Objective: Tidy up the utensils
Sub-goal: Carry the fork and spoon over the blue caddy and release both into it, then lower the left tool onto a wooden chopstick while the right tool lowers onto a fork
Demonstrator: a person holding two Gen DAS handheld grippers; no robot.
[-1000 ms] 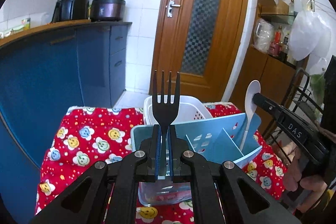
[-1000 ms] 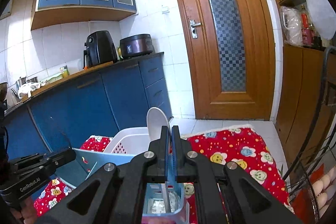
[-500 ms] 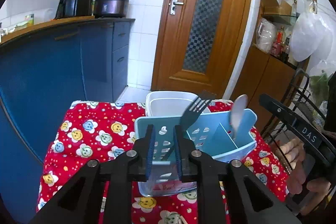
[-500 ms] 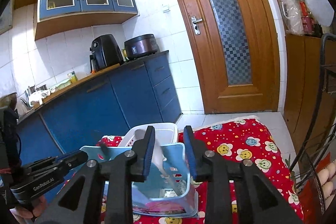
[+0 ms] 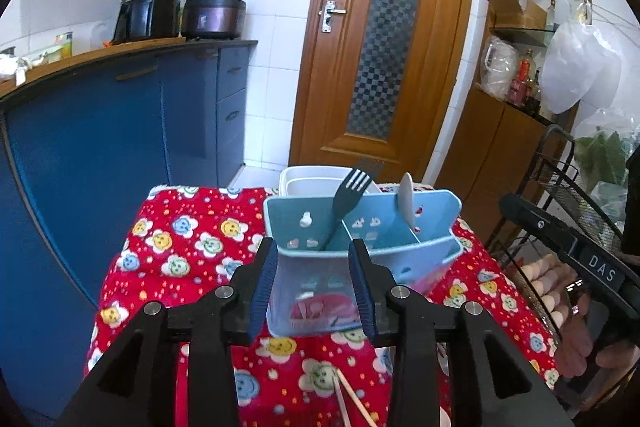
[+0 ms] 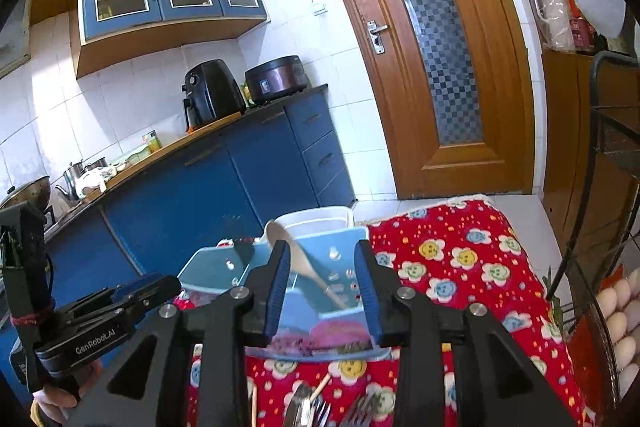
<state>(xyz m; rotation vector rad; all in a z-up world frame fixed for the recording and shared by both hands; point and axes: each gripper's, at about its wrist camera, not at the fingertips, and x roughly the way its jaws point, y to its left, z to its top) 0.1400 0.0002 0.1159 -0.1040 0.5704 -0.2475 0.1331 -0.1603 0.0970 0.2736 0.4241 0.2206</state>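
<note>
A light blue utensil caddy (image 5: 432, 219) stands on the red flowered tablecloth (image 5: 180, 239). A black fork (image 5: 348, 195) leans in its left compartment, and a pale spoon (image 5: 406, 195) leans in the right one. My left gripper (image 5: 313, 255) hovers just in front of the caddy. Its jaws are opening, with nothing between the pads. In the right wrist view the spoon (image 6: 288, 243) rests inside the caddy (image 6: 224, 263). My right gripper (image 6: 321, 255) is also drawn back from it, jaws opening and empty.
A white basket (image 5: 308, 179) sits behind the caddy. Chopsticks (image 5: 348, 399) and several metal utensils (image 6: 312, 407) lie on the cloth at the near edge. A wire rack holding eggs (image 6: 616, 311) stands to the right. Blue cabinets (image 5: 100, 147) run along the left.
The left gripper let go of the fork and the right let go of the spoon; both now stand in the caddy. Both grippers opened and drew back from it.
</note>
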